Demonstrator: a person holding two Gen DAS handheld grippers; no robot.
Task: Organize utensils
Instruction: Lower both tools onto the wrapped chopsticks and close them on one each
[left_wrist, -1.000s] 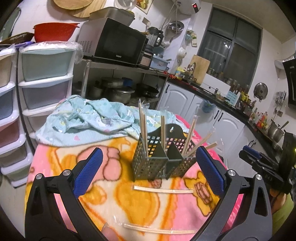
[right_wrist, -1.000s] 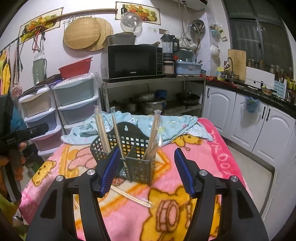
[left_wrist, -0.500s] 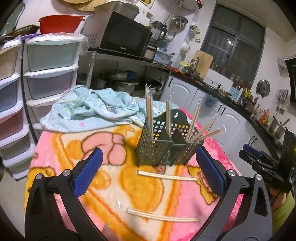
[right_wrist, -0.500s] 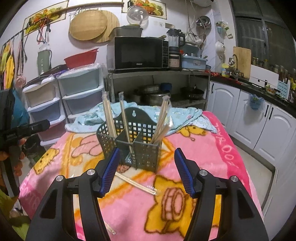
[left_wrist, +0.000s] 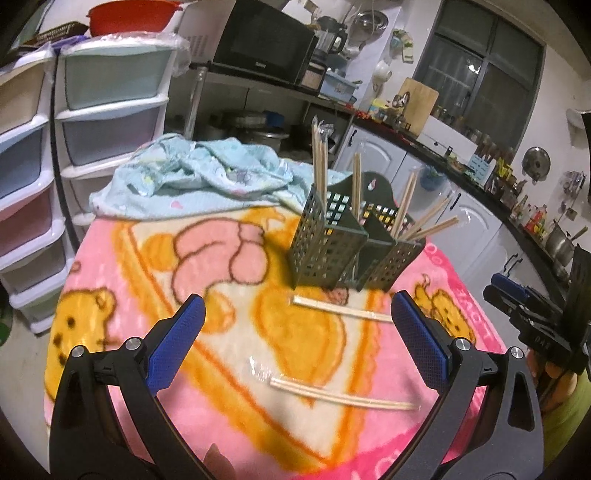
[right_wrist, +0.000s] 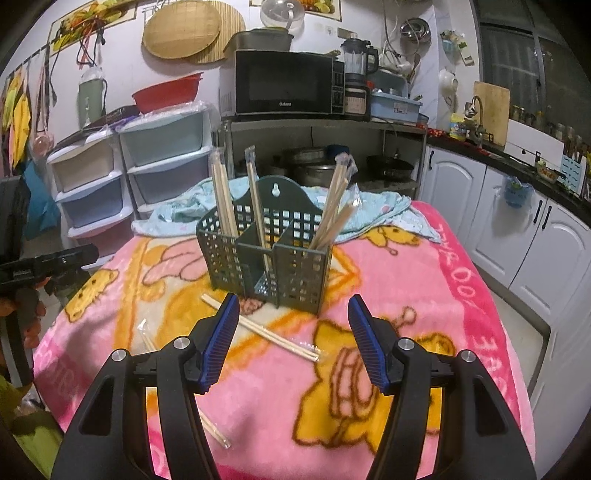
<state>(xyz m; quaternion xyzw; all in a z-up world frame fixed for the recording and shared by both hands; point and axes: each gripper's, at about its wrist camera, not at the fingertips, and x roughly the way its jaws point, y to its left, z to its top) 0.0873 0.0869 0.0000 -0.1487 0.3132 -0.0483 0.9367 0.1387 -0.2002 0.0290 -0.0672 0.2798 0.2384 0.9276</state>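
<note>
Between the spread fingers of the left gripper (left_wrist: 295, 332), which hold nothing, lies a wrapped chopstick pair (left_wrist: 341, 395) on the pink blanket (left_wrist: 129, 258) covering the tabletop, seemingly waiting to be sorted. Just past the fingertips a second pair (left_wrist: 341, 310) rests before the green holder (left_wrist: 332, 251). The right gripper (right_wrist: 290, 336) is likewise open and empty, the holder straight ahead of it. Its compartments hold upright chopsticks (right_wrist: 221, 199), some leaning outward.

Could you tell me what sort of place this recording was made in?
Most likely a home kitchen: a microwave sits on a metal shelf above cooking pots, and white cabinets run under a dark counter with a tap.
</note>
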